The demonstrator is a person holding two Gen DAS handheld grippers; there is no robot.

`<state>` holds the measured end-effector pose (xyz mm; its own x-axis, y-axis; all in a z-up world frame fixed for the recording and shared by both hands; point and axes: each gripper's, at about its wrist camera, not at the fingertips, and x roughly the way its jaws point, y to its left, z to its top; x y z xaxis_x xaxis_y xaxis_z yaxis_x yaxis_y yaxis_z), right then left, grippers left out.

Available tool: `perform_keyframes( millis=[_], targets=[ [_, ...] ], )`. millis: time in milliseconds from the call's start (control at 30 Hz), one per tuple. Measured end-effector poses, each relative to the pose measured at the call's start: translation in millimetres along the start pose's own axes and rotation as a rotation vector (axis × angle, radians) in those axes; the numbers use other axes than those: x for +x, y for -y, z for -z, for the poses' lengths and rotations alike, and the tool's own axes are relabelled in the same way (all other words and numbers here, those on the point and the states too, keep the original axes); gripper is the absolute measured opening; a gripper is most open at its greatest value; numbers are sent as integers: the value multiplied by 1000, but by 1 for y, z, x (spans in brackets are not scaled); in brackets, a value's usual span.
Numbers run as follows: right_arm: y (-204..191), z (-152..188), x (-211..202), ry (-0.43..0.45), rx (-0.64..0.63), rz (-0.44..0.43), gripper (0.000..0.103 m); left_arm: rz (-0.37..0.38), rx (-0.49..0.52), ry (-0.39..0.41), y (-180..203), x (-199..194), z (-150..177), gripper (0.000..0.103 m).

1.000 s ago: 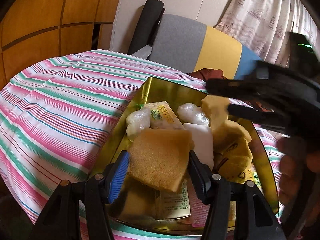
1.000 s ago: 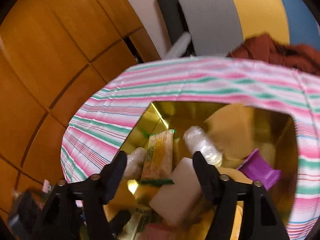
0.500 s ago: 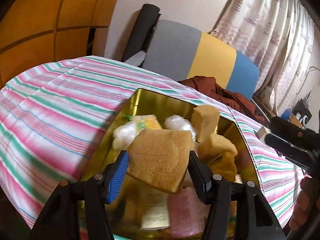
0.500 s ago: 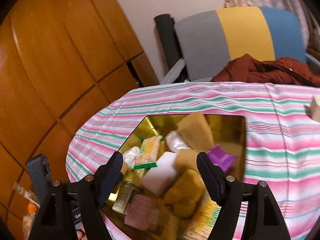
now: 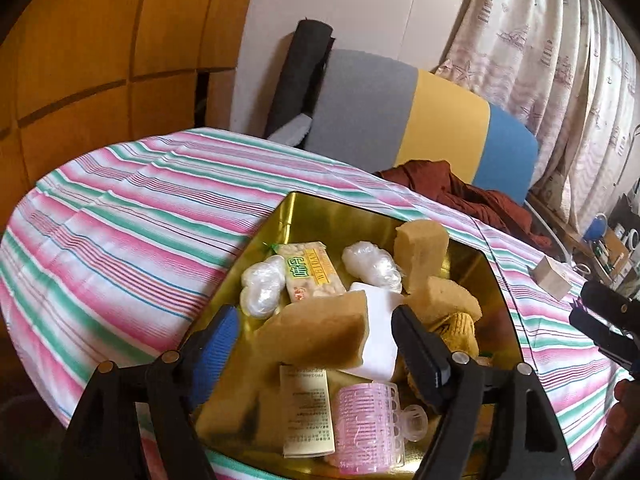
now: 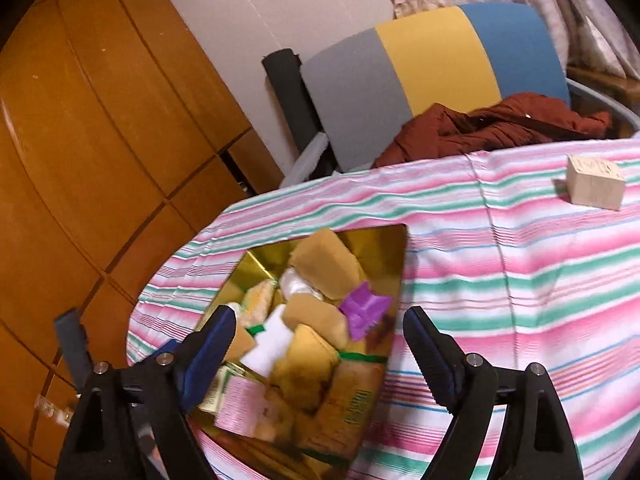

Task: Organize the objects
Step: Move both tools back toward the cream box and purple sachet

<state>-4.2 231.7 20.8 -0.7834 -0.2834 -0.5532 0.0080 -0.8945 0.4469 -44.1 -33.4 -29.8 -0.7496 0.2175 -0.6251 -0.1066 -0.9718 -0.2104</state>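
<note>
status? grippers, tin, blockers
Left gripper opening, sponge dropped loose between jaws. Right gripper opening, empty. Gold tin crowded. Wooden block still out.

Home living room, striped tablecloth (image 5: 120,216), patterned curtains (image 5: 560,60), wooden cabinets (image 6: 80,140), cushioned chair (image 6: 432,60)

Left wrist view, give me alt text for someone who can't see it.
A left hand-held gripper, jaws opening, releases a tan sponge over a gold tin crowded with sponges, snack packets and a pink hair roller, on a striped tablecloth.
</note>
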Motion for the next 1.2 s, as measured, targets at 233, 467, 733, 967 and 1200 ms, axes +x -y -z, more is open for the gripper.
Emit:
perform_keyframes(
  millis=[233,467,733,967,1200],
  targets=[
    [30,2,-10,11,36,48,86,65,-20,32,18,-16,8,80],
    [62,4,-17,2,77,112,86,159,74,13,66,-17,14,80],
    [102,7,-21,-33,84,263,87,263,218,-25,126,-20,30,80],
    [150,6,-26,-71,101,390,87,334,301,-76,168,-17,46,80],
    [196,2,-39,-63,114,475,87,395,364,-151,210,-3,60,80]
  ],
)
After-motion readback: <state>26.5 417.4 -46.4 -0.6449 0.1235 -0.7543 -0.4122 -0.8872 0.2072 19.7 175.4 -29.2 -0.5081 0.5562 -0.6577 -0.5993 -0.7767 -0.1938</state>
